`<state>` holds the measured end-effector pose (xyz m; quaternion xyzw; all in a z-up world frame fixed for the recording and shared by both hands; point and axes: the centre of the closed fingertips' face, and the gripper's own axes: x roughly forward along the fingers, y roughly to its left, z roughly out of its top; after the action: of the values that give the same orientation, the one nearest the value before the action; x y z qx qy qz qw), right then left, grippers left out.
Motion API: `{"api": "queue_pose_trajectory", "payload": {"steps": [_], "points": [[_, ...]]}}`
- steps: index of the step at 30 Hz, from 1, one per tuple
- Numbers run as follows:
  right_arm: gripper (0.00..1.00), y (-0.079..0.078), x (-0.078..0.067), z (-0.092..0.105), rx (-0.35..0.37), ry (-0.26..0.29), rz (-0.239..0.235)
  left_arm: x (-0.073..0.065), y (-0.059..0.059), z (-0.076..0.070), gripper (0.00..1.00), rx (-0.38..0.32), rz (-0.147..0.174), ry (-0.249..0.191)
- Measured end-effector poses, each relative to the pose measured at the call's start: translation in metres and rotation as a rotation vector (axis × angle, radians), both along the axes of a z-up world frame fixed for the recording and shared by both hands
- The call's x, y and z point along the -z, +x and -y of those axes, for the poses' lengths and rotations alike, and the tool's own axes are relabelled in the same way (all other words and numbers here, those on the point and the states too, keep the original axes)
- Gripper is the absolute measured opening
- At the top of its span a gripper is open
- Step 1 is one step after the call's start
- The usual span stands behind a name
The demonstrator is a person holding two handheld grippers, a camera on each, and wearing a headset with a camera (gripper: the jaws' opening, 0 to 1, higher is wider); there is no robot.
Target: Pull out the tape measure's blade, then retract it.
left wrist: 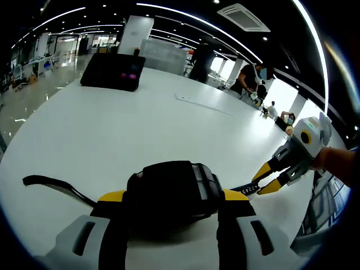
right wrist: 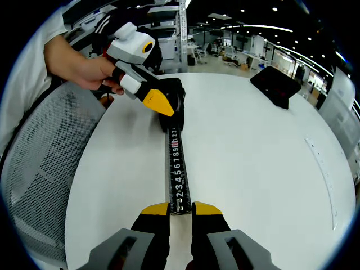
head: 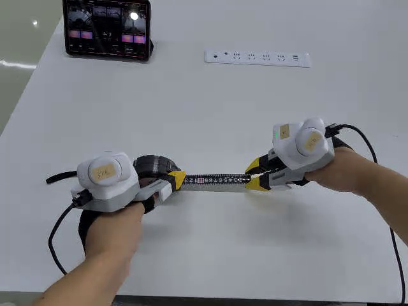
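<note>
A black tape measure case (head: 153, 167) lies on the white table, and my left gripper (head: 173, 180) is shut on it. In the left gripper view the case (left wrist: 171, 191) sits between the yellow-tipped fingers (left wrist: 112, 197). The dark numbered blade (head: 215, 180) runs out to the right, level above the table. My right gripper (head: 255, 175) is shut on the blade's end. In the right gripper view the blade (right wrist: 176, 177) stretches from my right gripper (right wrist: 180, 209) away to the case (right wrist: 173, 101) held by the left gripper (right wrist: 157, 101).
A black tablet (head: 107, 29) stands at the far left of the table (head: 210, 89), and a white power strip (head: 257, 58) lies at the far middle. A black wrist strap (left wrist: 53, 184) trails left of the case. A mesh chair (right wrist: 39, 169) stands by the table's edge.
</note>
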<state>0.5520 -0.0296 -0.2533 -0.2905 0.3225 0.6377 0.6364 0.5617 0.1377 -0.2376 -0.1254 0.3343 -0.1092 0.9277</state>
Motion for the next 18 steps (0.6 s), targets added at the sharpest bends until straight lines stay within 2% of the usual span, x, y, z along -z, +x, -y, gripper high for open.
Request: {"api": "queue_pose_trajectory", "payload": {"steps": [18], "points": [[0.10,-0.006,-0.001,-0.033,-0.028,0.031,-0.005,-0.001,-0.001,0.000,0.59,0.002,0.000,-0.012]]}}
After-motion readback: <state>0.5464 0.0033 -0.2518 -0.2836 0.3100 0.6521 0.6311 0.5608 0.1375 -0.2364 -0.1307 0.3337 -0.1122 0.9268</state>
